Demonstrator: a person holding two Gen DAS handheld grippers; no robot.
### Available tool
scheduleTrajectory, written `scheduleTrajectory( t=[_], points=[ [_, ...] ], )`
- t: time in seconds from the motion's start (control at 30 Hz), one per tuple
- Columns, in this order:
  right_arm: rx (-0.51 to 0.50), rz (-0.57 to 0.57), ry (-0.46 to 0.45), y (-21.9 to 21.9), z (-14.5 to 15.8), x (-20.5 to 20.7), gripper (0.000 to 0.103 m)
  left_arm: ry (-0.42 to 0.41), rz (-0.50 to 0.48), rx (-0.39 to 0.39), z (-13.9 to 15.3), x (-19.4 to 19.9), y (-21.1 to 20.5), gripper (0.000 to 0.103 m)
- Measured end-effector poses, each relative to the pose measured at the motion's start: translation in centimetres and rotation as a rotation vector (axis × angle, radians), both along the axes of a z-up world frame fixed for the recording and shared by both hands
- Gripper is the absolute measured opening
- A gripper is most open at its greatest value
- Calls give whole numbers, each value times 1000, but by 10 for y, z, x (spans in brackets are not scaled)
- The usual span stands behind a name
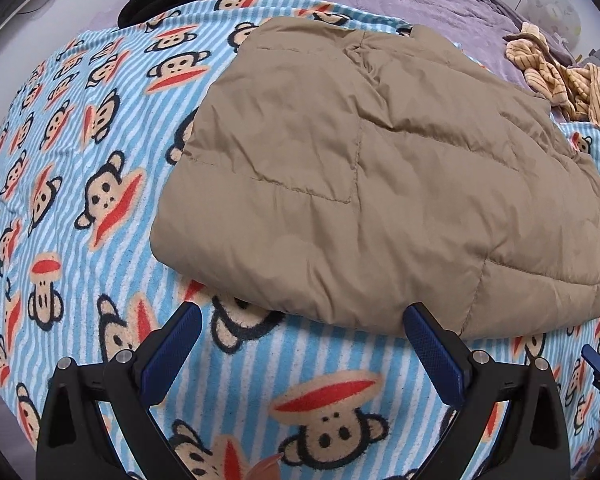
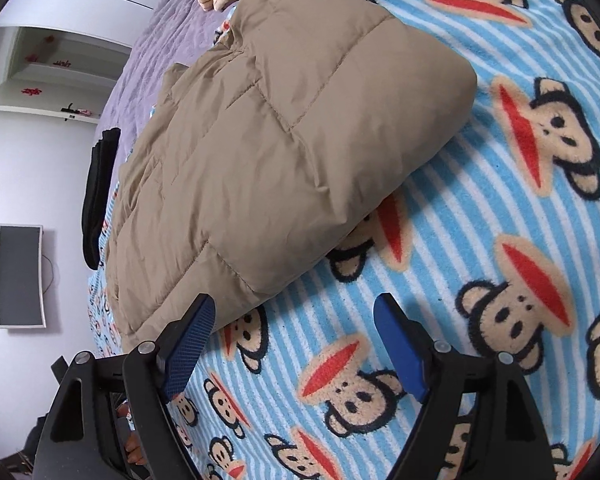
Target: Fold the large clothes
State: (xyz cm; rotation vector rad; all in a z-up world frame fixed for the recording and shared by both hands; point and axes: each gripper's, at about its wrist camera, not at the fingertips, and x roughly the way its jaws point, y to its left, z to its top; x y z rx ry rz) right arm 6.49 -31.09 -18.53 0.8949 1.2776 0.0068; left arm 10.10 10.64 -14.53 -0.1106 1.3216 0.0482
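jacket (image 1: pixel 380 168) tan | blanket (image 1: pixel 80 160) blue-white striped, monkey faces

No readable text, labels, brand names or numbers in either view. The blue-striped blanket (image 1: pixel 80 128) carries only a repeated cartoon monkey-face print, no lettering. Small red decorations (image 2: pixel 32 91) on the far white shelves in the right wrist view may be characters, but too small and blurred to read. The tan padded jacket (image 1: pixel 380 184) shows no tag or logo.
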Motion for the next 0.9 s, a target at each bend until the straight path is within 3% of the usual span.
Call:
scheduleTrajectory(
  t=[0.07,0.17,0.37,0.57,0.63,0.77,0.9],
  points=[
    [13,2,-2,0,-3,2,85,0,5,5,-2,-1,1,102],
    [37,-8,-2,-1,-8,2,103,0,17,-9,-3,-1,4,102],
    [50,-22,-4,-1,-10,4,103,18,83,-143,-7,0,21,102],
    [74,-14,-2,-6,-11,10,103,32,155,-143,-14,1,34,101],
    [88,-18,0,-8,-12,12,103,36,159,-219,-17,0,39,101],
    [123,-30,-17,-16,-15,15,103,19,190,-474,-25,-3,51,101],
    [175,-65,-34,-25,-20,22,103,23,214,-592,-41,4,54,101]
  ],
)
